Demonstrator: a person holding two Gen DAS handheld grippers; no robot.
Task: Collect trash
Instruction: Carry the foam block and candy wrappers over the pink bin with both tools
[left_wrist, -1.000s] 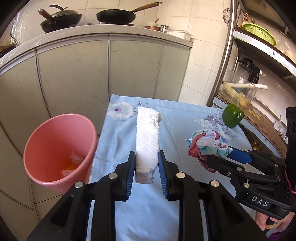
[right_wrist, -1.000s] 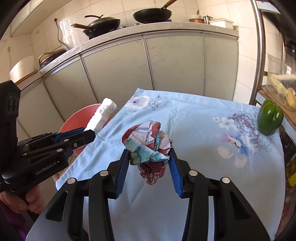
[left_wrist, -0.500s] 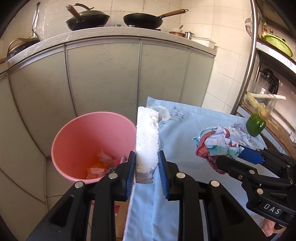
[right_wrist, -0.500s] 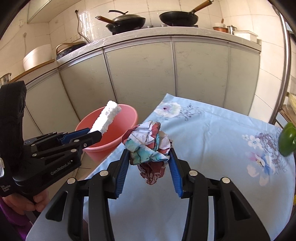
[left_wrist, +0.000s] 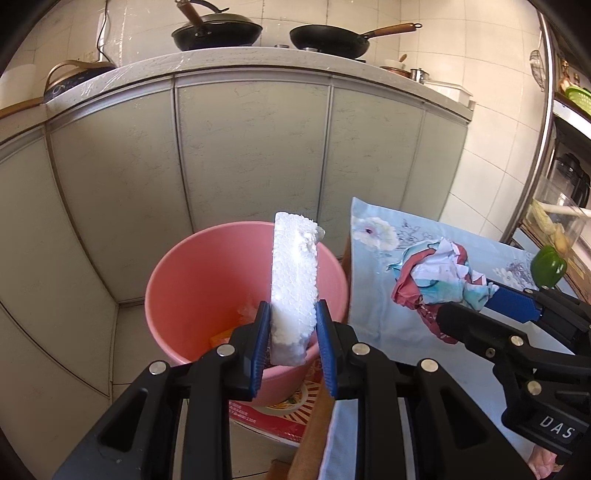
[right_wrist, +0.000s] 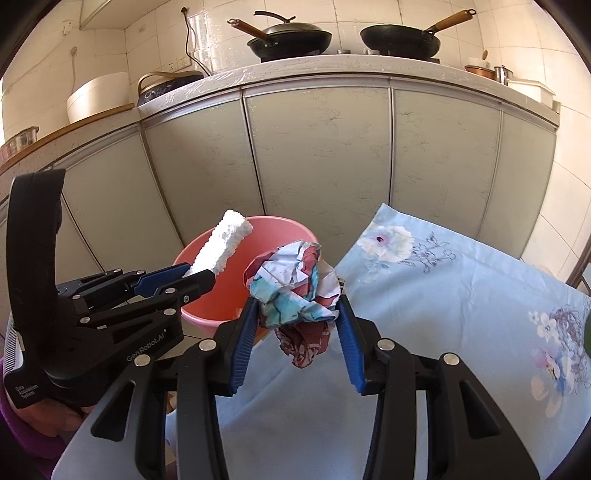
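The left gripper (left_wrist: 291, 332) is clamped on a white foam block (left_wrist: 294, 280): its two blue pads press the block's lower end from either side, and the rest of the block stands up and forward past the fingertips. In the left wrist view the block lies over the open mouth of the pink bucket (left_wrist: 184, 280), which stands on the floor just beside the table edge and has some scraps in its bottom.

The right gripper (right_wrist: 297, 332) grips a crumpled ball of printed paper (right_wrist: 293, 286), red, teal and white. The ball sits between the upper ends of the blue pads, bulging above the fingertips, with a dark red tail hanging down between the fingers. It hangs over the corner of the table nearest the pink bucket, above the light blue flowered tablecloth (right_wrist: 443, 314), close to the bucket's rim but not yet over its mouth. A green pepper (left_wrist: 548, 266) lies on the tablecloth, well apart from the bucket.
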